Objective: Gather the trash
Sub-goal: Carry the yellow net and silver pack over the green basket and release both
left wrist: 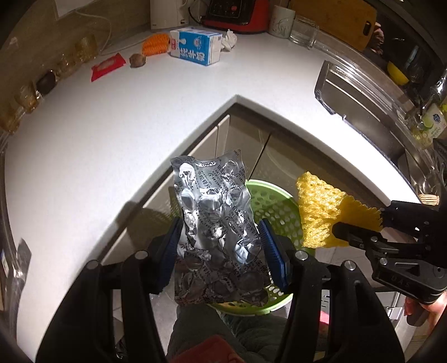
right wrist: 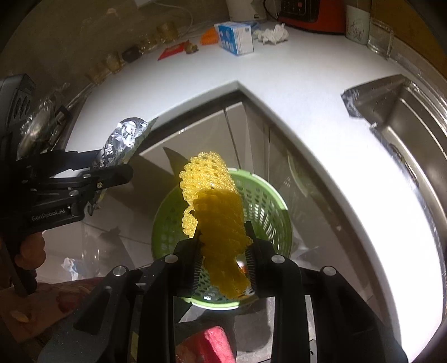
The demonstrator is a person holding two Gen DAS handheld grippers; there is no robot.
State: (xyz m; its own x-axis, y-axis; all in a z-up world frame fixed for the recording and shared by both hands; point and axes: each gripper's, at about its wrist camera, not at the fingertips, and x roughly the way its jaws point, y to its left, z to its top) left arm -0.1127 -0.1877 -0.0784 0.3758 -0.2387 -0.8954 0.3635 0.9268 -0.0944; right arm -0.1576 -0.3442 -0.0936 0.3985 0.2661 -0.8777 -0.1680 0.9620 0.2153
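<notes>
- The left claw grips a crumpled silver foil blister sheet, its blue pads pressed against the sheet's two side edges; the sheet stands up past the fingertips.
- The right claw is closed on a yellow foam fruit net; the net is squeezed between the pads and fans out above them.
- Both claws point steeply down over a green perforated bin that stands on the floor in the inner corner of the cabinets; in the left wrist view the foil sheet covers much of the bin's mouth.
- In the left wrist view the right claw comes in from the right edge, its net just beside the bin's rim; in the right wrist view the left claw sits at the left, with the foil over the edge of the table.
- The white L-shaped table wraps around the bin's corner.
- At the far end of the table lie a blue and white milk carton, an orange foam net, a red wrapper, a small brown lump and a crumpled white tissue.
- A steel sink is set into the table at the right.
- Behind the carton stand a red appliance, a mug and a clear glass container.
</notes>
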